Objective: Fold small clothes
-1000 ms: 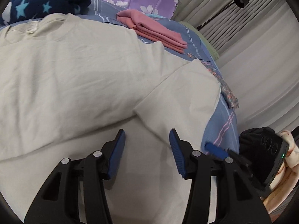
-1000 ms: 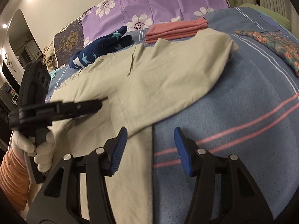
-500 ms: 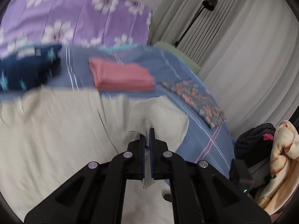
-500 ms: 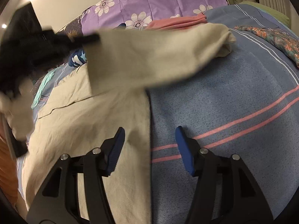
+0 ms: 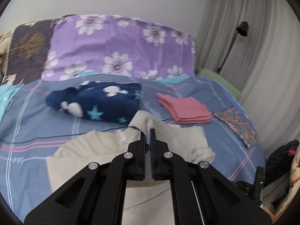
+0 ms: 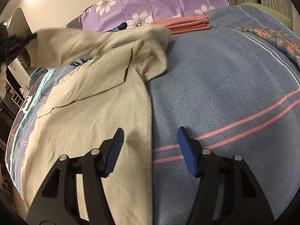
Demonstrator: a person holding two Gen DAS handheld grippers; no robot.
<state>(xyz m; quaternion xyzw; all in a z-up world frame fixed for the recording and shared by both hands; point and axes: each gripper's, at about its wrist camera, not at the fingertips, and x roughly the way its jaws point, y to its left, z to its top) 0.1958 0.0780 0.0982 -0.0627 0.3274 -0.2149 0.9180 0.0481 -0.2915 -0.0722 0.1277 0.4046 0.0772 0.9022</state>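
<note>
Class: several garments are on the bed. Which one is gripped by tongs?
The beige shirt: the left tongs pinch its sleeve; the others lie untouched.

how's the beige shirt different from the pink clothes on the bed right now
The beige shirt is spread open and wrinkled; the pink clothes are folded into a neat stack. The shirt's sleeve is lifted off the bed, pinched in the shut left gripper; the pink stack lies untouched. In the right wrist view the shirt lies close to the camera, the pink stack farther back near the purple floral pillow. Both rest on the blue striped bedcover.
</note>
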